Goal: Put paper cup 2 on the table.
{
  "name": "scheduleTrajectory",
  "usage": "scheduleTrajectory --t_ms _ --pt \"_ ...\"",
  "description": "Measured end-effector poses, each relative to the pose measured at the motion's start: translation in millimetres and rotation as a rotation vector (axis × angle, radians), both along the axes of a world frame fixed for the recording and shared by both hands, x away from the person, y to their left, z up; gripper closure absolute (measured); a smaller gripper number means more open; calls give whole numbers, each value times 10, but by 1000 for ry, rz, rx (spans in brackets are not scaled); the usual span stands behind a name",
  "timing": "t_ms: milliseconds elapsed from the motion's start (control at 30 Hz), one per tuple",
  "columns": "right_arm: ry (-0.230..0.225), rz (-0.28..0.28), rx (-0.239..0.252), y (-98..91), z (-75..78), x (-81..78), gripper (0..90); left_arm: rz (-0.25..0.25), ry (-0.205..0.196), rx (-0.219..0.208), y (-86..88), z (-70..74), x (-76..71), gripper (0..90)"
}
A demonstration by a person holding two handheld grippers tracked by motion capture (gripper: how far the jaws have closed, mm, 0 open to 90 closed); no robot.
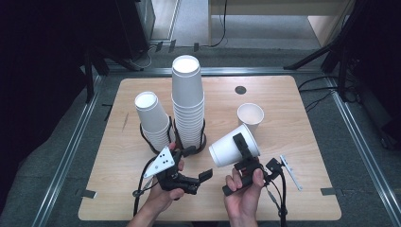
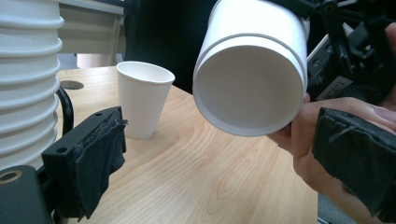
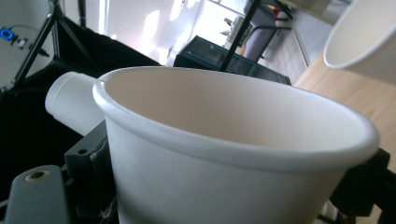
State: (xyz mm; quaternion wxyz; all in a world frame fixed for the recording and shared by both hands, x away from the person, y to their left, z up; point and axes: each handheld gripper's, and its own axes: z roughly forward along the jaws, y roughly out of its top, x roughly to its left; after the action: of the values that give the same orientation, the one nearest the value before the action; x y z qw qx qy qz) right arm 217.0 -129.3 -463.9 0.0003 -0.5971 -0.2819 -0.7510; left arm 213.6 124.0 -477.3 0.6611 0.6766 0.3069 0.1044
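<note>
From the high view, the right gripper [image 1: 242, 152] clamps a white paper cup [image 1: 232, 147] and holds it tilted on its side above the table [image 1: 293, 198], base toward the left gripper [image 1: 204, 177]. The left gripper waits just beside it with jaws apart and empty. Beyond the left gripper stand a tall stack of cups [image 1: 187, 106] and a shorter stack [image 1: 153, 120]; a single cup [image 1: 250, 118] stands beyond the right gripper.

In the left gripper view, the held cup's base [image 2: 247, 88] hangs ahead of and above the spread pads [image 2: 100, 158], untouched by them.

In the right gripper view, the cup's rim [image 3: 233, 144] sits right between the jaws.

The cup looks light, thin and easily crushed, probably smooth, so a gentle grip on the wall near the stiffer rim or base seems safest.
</note>
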Motion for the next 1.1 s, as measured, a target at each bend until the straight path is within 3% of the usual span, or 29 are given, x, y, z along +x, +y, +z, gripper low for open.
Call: scheduleTrajectory --t_ms 100,167,267,300,333,433,467,633,700,800,967,1000,1033,1067,1100 --pt "-26 -19 -67 -5 40 -20 137 -1 -1 -1 1 2 0 31" --pt "-31 -25 -82 -6 49 -23 137 -1 -1 -2 5 4 0 31" --pt "-69 -49 -156 -25 90 -39 136 1 -1 -3 11 8 -1 32" --pt "-69 -49 -156 -25 90 -39 136 1 -1 -3 11 8 -1 35" --pt "-92 -62 -219 -16 118 -57 136 2 3 -4 14 6 2 35" --pt "-105 -70 -263 -5 137 -75 136 3 4 -4 16 4 5 35" --pt "-116 -92 -326 20 165 -96 136 2 4 -5 18 5 6 35" --pt "-156 -122 -448 79 207 -121 137 3 3 -3 20 5 6 35" --pt "-164 -123 -456 84 210 -123 136 4 3 -3 22 6 6 35" --pt "-169 -140 -520 92 221 -131 135 9 2 -3 27 8 6 35" --pt "-165 -149 -546 79 209 -116 135 10 5 -4 32 10 10 34" --pt "-177 -156 -579 83 197 -108 135 12 7 -5 35 10 12 34" --pt "-177 -156 -579 83 197 -108 135 12 7 -5 35 10 12 34" --pt "-196 -162 -623 94 187 -109 135 13 8 -5 39 9 15 34" --pt "-196 -162 -623 94 187 -109 135 13 8 -5 39 9 15 34"
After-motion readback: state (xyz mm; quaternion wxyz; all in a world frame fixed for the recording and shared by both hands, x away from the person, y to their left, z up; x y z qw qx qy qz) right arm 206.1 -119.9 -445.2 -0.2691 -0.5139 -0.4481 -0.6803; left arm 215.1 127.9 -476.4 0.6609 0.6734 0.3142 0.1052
